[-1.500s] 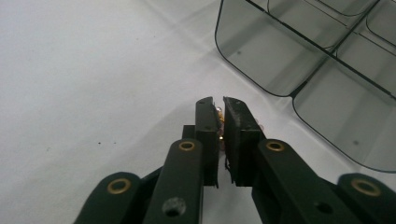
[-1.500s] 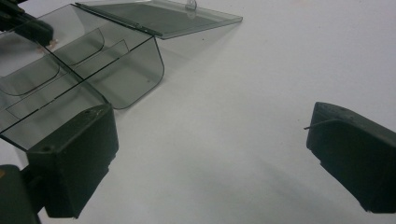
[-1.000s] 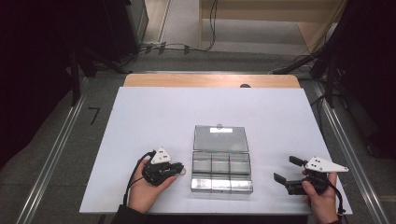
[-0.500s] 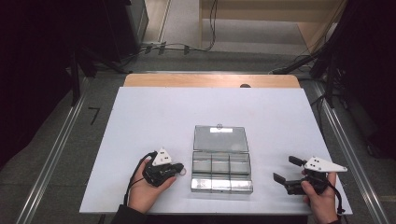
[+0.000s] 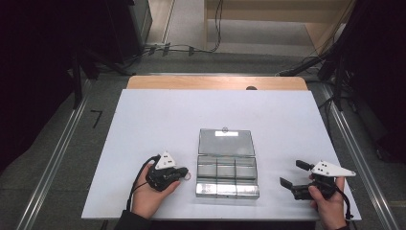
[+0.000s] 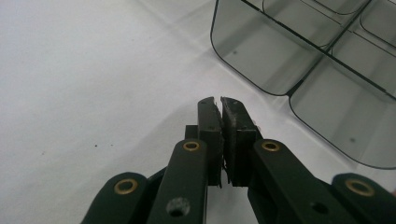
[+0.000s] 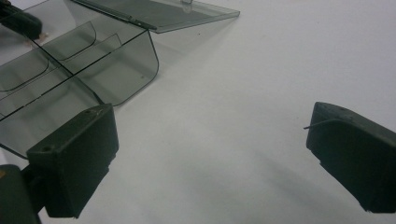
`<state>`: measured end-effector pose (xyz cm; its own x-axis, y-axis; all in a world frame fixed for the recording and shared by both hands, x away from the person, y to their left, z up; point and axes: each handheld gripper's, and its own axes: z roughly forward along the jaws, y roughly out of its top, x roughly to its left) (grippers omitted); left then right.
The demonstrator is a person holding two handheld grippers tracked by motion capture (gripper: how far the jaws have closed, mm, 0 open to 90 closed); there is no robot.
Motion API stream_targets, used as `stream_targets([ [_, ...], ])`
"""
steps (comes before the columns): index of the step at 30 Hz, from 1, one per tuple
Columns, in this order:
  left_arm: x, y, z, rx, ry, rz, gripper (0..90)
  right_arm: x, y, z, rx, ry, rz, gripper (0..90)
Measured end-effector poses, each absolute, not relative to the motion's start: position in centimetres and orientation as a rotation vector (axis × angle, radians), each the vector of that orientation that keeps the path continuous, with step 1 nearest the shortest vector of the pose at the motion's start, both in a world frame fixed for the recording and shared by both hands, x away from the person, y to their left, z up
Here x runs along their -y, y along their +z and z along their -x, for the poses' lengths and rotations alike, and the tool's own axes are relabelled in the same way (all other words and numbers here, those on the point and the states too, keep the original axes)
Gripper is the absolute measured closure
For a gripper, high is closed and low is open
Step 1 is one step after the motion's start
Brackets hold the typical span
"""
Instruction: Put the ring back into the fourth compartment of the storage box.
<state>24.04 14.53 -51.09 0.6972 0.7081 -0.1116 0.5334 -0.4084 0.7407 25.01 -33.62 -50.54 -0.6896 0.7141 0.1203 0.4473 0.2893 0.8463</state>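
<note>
A clear plastic compartment box [image 5: 227, 175] sits open near the front middle of the white table [image 5: 143, 120], its lid [image 5: 225, 142] laid flat on the far side. The left gripper [image 5: 183, 173] rests just beside the box's left wall, jaws pressed together on nothing. The right gripper [image 5: 293, 175] waits well apart to the right, jaws spread wide and empty. The compartments look empty. To close the box well, I would judge it best to steady the near wall with one gripper and catch the lid's far edge with the other, lifting slowly. Compared with half a second ago, nothing has visibly moved.
</note>
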Motion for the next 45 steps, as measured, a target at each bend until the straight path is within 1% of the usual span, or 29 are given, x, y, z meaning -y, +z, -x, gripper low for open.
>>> stream_targets([
  [22, -14.4, -51.0, -23.9, -0.917, 0.256, -2.106, 86.7, 33.5, -50.6, -25.0, -2.285, 1.351, -1.056, 1.0],
  [45, -14.9, -50.1, -23.7, -0.911, 0.270, -2.045, 86.7, 33.5, -50.6, -25.0, -2.288, 1.346, -1.059, 1.0],
])
